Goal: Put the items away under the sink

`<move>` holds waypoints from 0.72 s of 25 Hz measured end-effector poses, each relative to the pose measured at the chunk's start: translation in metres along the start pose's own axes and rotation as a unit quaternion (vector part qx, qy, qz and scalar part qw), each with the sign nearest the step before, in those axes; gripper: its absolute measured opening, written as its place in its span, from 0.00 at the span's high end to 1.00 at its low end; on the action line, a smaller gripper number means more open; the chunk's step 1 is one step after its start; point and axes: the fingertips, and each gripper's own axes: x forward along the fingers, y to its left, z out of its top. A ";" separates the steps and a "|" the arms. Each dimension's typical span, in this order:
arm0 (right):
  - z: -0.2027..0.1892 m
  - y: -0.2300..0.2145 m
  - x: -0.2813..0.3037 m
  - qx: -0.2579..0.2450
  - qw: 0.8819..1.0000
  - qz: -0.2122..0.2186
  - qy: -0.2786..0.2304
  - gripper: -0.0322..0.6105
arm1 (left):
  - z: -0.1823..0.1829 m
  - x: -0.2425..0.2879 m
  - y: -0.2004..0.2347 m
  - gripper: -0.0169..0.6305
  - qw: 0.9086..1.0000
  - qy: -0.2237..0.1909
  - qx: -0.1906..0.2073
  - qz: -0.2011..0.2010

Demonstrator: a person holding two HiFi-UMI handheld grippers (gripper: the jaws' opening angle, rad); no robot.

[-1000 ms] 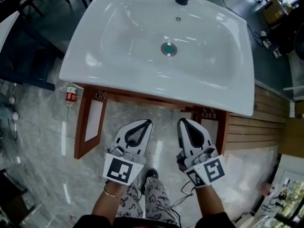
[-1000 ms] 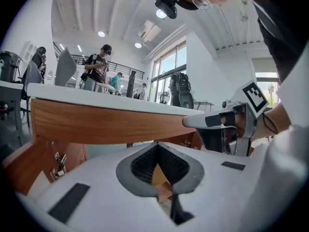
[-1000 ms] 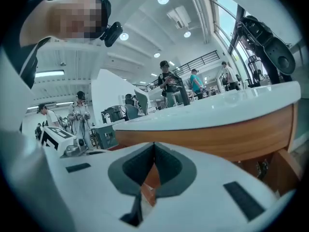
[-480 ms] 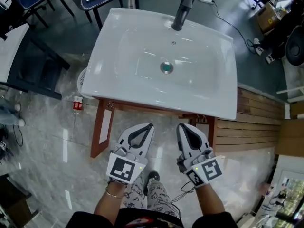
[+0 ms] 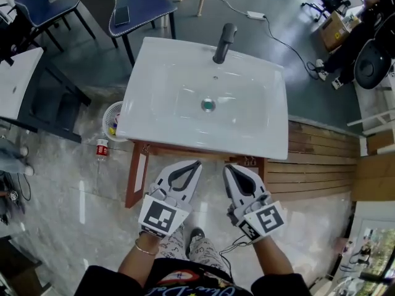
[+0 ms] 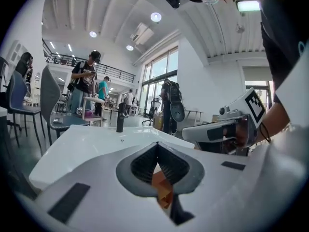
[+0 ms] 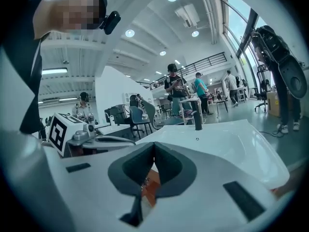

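A white sink (image 5: pixel 166 97) with a dark faucet (image 5: pixel 223 42) sits on a wooden cabinet (image 5: pixel 137 172), straight ahead and below me. My left gripper (image 5: pixel 192 164) and right gripper (image 5: pixel 229 168) hover side by side in front of the cabinet, above the floor, pointing at the sink's front edge. Both are shut with nothing between the jaws. In the left gripper view the jaw tips of the left gripper (image 6: pixel 157 146) meet over the sink's rim (image 6: pixel 96 139), and the right gripper (image 6: pixel 227 129) shows beside it. The right gripper view shows the right gripper (image 7: pixel 153 146) also shut. The cabinet's inside is hidden.
A small red-capped bottle (image 5: pixel 102 148) stands on the marble floor left of the cabinet, by a white basket (image 5: pixel 113 121). Blue chairs (image 5: pixel 139 8) stand behind the sink, and wooden slats (image 5: pixel 318 159) lie to the right. My shoe (image 5: pixel 194 234) is below the grippers. People stand far off.
The view has risen: the sink looks smaller and sits lower in the picture, with more floor and chairs around it. Both grippers rose too, staying shut and side by side.
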 end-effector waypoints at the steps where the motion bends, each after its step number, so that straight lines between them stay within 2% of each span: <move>1: 0.006 0.001 -0.001 0.002 1.000 -0.002 -0.004 0.94 | 0.006 0.000 -0.001 0.96 1.000 -0.001 0.006 -0.007; 6: 0.045 -0.005 -0.006 0.026 0.998 -0.021 -0.045 0.94 | 0.040 -0.003 -0.004 0.96 0.999 -0.018 0.005 -0.032; 14: 0.077 0.015 -0.005 0.011 0.998 -0.009 -0.054 0.94 | 0.081 -0.014 -0.003 0.96 0.998 -0.035 0.026 -0.043; 18: 0.091 0.024 -0.011 0.022 0.997 -0.009 -0.067 0.94 | 0.097 -0.025 -0.005 0.96 0.998 -0.041 0.036 -0.043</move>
